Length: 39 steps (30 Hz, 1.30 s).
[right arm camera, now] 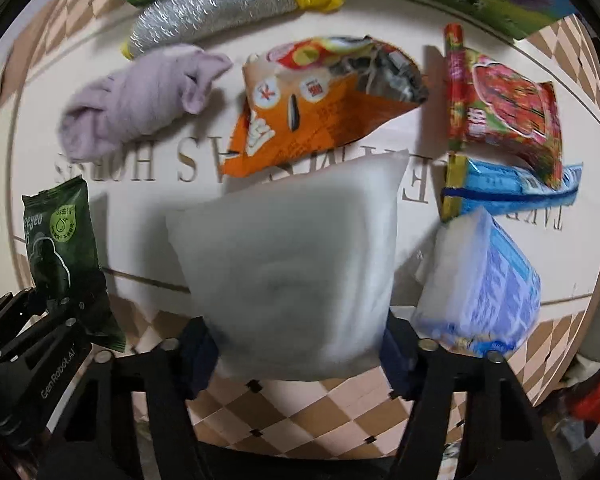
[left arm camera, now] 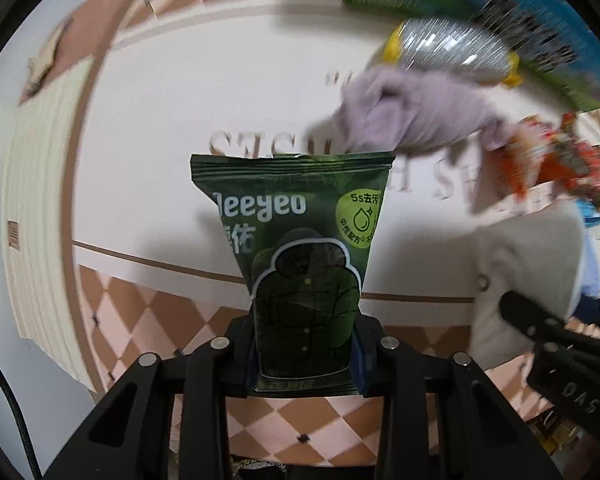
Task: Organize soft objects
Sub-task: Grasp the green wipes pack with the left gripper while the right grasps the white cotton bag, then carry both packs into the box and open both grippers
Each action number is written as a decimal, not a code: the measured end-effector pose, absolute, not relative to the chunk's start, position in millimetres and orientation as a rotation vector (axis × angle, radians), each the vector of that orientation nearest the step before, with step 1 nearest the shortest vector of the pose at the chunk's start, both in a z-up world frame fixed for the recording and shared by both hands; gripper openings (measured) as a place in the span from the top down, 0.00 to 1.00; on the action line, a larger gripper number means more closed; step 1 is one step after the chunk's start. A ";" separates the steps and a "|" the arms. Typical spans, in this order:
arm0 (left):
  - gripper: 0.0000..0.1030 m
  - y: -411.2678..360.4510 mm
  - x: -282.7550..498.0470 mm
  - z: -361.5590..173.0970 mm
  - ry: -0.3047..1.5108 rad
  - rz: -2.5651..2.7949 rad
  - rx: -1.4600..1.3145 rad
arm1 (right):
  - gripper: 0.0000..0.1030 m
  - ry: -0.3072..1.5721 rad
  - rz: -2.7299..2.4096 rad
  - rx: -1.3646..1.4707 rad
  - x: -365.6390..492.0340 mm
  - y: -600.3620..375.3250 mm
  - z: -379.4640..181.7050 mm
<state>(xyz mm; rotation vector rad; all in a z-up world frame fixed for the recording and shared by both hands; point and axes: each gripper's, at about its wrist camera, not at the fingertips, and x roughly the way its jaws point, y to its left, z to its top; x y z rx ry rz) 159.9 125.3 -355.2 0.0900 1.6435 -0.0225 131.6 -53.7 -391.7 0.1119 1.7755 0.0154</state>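
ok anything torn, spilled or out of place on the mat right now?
One thing: the orange sunflower-seed snack bag lies crumpled with its top torn open, the foil lining showing. No spill visible. The dark green wipes packet in the left gripper and the white padded pillow in the right gripper look intact.

We note a dark green foil wipes sachet (left arm camera: 300, 248) printed with a jacket outline, upright, its lower end pinched. A white fluffy square pillow (right arm camera: 292, 272) sits tilted, lifted over the round cream mat (right arm camera: 420, 152). On the mat behind the pillow: a rolled lilac fleece cloth (right arm camera: 136, 100), a silver sequin pouch with yellow ends (right arm camera: 216, 4), a crumpled orange snack bag (right arm camera: 320, 104), a red snack packet (right arm camera: 508, 108), and beside the pillow a blue-white tissue pack (right arm camera: 484, 292).
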 end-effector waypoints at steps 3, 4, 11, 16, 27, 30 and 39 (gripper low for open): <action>0.70 122.2 158.5 -299.4 1.568 -0.060 0.059 | 0.35 1.740 0.065 0.189 126.6 -64.0 -357.2; 0.70 119.7 162.0 -275.7 1.533 -0.080 0.032 | 0.35 1.716 0.081 0.211 126.1 -68.5 -342.7; 0.69 63.1 269.7 -186.8 1.429 -0.234 -0.090 | 0.35 1.484 0.140 0.340 170.5 -139.5 -203.0; 0.69 28.9 378.9 -187.6 1.434 -0.237 -0.131 | 0.35 1.401 0.099 0.323 272.3 -180.0 -171.5; 0.69 -52.7 513.0 -307.7 1.663 -0.328 -0.113 | 0.35 1.516 0.036 0.295 468.3 -216.0 -282.1; 0.69 -69.0 522.6 -326.5 1.709 -0.319 -0.100 | 0.35 1.555 0.033 0.301 491.1 -217.3 -316.5; 0.59 -74.1 525.3 -345.1 1.724 -0.288 -0.012 | 0.33 1.598 0.048 0.259 506.9 -215.6 -365.5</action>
